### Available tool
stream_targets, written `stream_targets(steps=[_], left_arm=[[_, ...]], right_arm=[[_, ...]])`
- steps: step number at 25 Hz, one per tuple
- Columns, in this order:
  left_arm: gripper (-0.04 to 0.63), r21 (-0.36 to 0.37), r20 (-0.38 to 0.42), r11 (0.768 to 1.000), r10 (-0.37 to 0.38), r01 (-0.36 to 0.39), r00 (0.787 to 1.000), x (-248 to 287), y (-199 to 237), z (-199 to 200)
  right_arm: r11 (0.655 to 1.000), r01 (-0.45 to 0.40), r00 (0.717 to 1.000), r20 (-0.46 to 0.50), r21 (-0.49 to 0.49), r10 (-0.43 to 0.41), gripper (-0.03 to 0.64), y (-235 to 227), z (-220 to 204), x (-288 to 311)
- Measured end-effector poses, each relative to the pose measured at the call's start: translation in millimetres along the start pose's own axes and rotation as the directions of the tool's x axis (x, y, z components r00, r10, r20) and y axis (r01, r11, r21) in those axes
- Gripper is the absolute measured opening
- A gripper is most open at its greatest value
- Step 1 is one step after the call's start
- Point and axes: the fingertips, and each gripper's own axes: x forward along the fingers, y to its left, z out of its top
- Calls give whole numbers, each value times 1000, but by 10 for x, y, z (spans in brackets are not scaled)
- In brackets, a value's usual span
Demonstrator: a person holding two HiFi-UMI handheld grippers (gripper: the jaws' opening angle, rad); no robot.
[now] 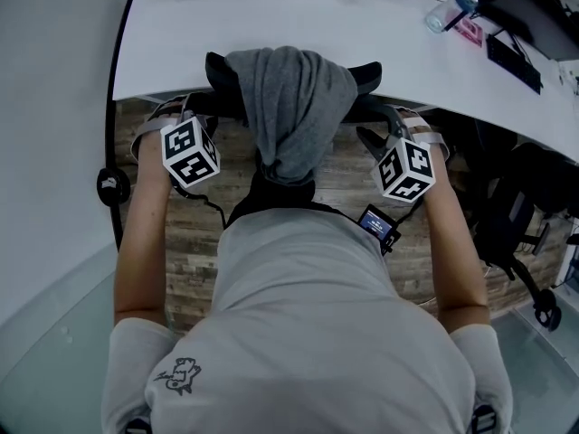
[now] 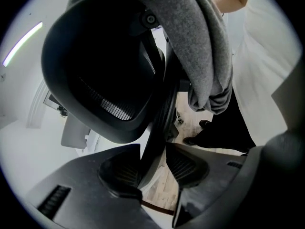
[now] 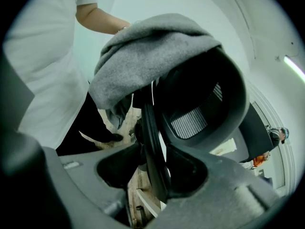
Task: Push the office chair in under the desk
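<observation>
Currently the office chair (image 1: 220, 75) is standing at twelve o'clock in the head view, with its back reaching the curved edge of the white desk (image 1: 271, 34). A grey sweater (image 1: 294, 107) is hanging over the top of the chair back. The person (image 1: 298, 333) is leaning over it with both arms stretched forward. The left gripper (image 2: 153, 150) is sitting at ten o'clock of the chair back and the right gripper (image 3: 153, 149) at two o'clock.

In the left gripper view the jaws are standing apart, with the thin black rim (image 2: 163, 113) of the chair back running up between them. The rim is lying against one jaw while a strip of floor is showing beside the other. In the right gripper view the jaws are likewise standing apart around the chair's rim, not clamping it.

Wooden floor (image 1: 194, 233) is showing below the desk edge. A clear bottle (image 1: 450, 9) is lying on the desk at one o'clock.
</observation>
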Motion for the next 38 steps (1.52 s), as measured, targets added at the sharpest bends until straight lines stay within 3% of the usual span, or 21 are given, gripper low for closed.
stream_targets(steps=[7, 12, 17, 22, 28, 31, 38], left_arm=[[166, -109, 137, 992, 73, -59, 988, -592, 23, 214], [164, -283, 331, 959, 127, -30, 935, -977, -78, 465], [137, -380, 440, 925, 175, 5, 881, -1179, -255, 675], [86, -499, 557, 863, 254, 74, 791, -1420, -310, 841], [16, -639, 626, 746, 362, 187, 691, -1555, -461, 997], [-2, -660, 621, 730, 396, 179, 676, -1552, -553, 1032], [-2, -677, 617, 715, 423, 174, 663, -1647, -520, 1027]], right_arm=[[996, 55, 998, 27, 69, -57, 170, 13, 62, -349], [972, 100, 990, 81, 211, -120, 161, -14, 214, -605], [917, 127, 964, 171, 377, -204, 104, -14, 376, -824], [850, 164, 895, 287, 500, -341, 32, 12, 541, -1070], [806, 159, 840, 351, 570, -414, 3, 91, 653, -1225], [803, 141, 833, 369, 579, -412, 3, 137, 704, -1228], [797, 112, 829, 387, 593, -405, 3, 167, 717, -1192]])
